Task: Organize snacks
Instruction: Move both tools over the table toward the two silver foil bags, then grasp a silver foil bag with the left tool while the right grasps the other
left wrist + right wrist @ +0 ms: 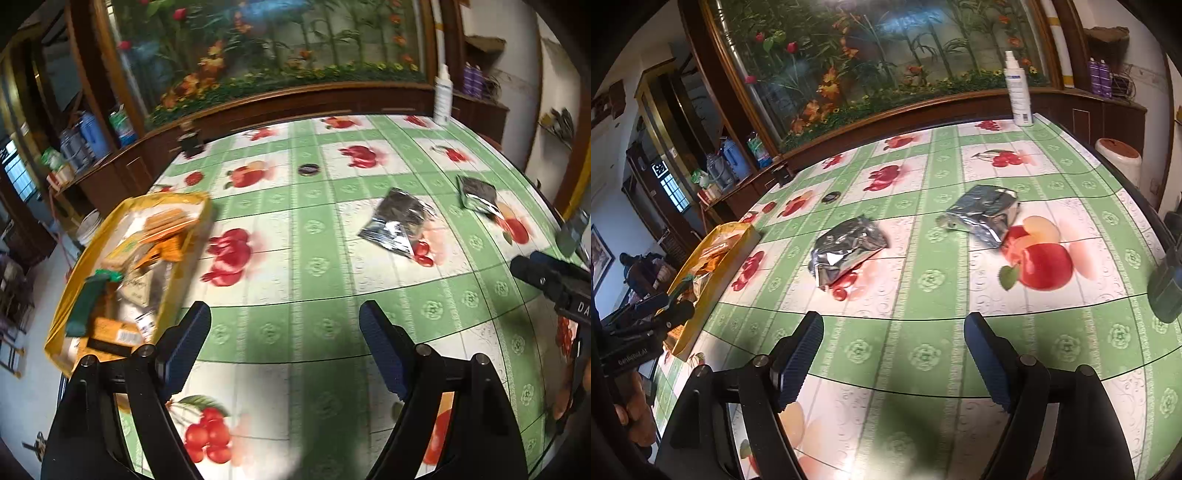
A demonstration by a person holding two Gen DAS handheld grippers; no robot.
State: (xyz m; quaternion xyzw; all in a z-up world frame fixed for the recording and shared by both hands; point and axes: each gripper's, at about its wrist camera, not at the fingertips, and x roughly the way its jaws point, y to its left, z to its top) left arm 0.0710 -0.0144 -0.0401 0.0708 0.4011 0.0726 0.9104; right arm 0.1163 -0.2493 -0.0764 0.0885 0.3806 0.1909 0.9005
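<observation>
A yellow tray [173, 273] at the table's left edge holds several snack packs, among them orange wafers [162, 221] and a green bar [86, 301]. It also shows in the right wrist view [705, 299]. Two silver foil snack packets lie loose on the fruit-print tablecloth: the nearer one [847, 247] [397, 221] and the farther one [984, 214] [476, 192]. My left gripper [284, 325] is open and empty, just right of the tray. My right gripper [894, 336] is open and empty, short of the two packets.
A white spray bottle [1018, 92] stands at the table's far right corner. A small dark round lid [308, 169] lies mid-table toward the back. A dark green object [1167, 291] sits at the right table edge. A wooden cabinet with a flower mural runs behind the table.
</observation>
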